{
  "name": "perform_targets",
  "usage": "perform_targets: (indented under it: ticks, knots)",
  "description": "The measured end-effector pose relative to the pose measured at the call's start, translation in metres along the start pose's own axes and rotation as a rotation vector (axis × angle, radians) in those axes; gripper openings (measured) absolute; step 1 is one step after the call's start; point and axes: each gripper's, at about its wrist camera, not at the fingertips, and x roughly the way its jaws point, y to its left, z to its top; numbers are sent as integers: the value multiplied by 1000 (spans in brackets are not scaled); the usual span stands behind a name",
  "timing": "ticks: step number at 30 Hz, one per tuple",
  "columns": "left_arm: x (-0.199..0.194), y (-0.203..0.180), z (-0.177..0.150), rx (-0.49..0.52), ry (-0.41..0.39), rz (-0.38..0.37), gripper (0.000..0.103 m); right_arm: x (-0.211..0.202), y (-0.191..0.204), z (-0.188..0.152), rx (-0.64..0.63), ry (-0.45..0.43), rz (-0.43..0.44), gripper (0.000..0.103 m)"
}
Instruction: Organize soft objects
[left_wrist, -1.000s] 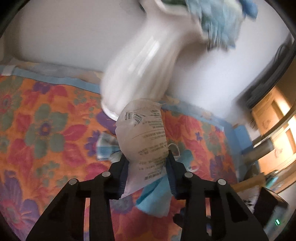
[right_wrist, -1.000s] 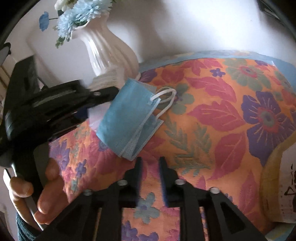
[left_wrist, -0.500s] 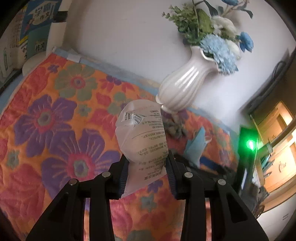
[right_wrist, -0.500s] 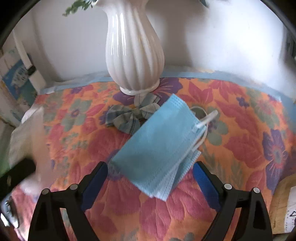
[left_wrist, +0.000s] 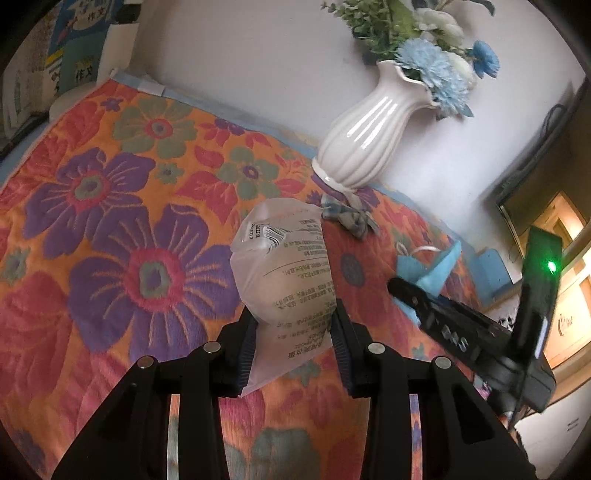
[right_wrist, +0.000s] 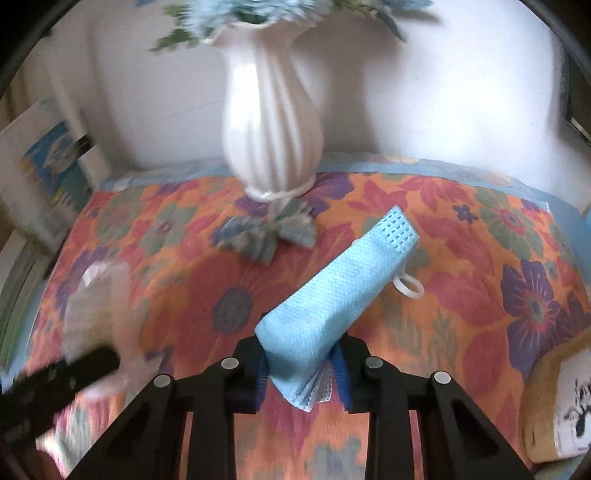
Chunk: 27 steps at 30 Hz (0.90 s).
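Note:
My left gripper (left_wrist: 293, 332) is shut on a translucent plastic packet (left_wrist: 286, 269) with printed text and holds it above the floral cloth (left_wrist: 110, 229). My right gripper (right_wrist: 301, 363) is shut on a stack of blue face masks (right_wrist: 340, 291), lifted off the cloth (right_wrist: 461, 266). In the left wrist view the right gripper (left_wrist: 410, 295) shows at the right with the masks (left_wrist: 432, 266). In the right wrist view the left gripper and packet (right_wrist: 99, 306) are blurred at the left. A plaid bow (right_wrist: 266, 236) lies at the foot of the vase; it also shows in the left wrist view (left_wrist: 351, 218).
A white ribbed vase (right_wrist: 271, 110) with blue flowers stands at the back against the wall, also in the left wrist view (left_wrist: 365, 136). Books (left_wrist: 70, 48) stand at the far left. A tan cushion (right_wrist: 554, 398) sits at the right edge.
My right gripper opened around the blue masks, then shut on them and lifted them. My left gripper pulled back from the vase to the left, still holding the packet.

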Motion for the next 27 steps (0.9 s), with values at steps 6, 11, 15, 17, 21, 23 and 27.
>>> perform_targets:
  ticks: [6,11,15,17,21,23,27]
  knots:
    - [-20,-8,-23,34,19,11,34,-42,6,-44,-115,40,122,29]
    - [-35,-17,-48,72,58,-8,36,-63,16,-87,-216,105,149,29]
    - [-37,-17,-64,76,95,3,44,-66,6,-108,-164,145,175,60]
    - [-41,-15,-70,73,99,-10,49,-71,2,-112,-144,144,192,73]
    - [-48,-12,-75,68,106,-52,69,-77,-7,-123,-54,156,211,88]
    - [-50,-13,-75,59,98,-61,73,-77,-10,-120,6,157,224,88]
    - [-49,-20,-73,81,100,-16,73,-73,-18,-110,145,175,277,89]
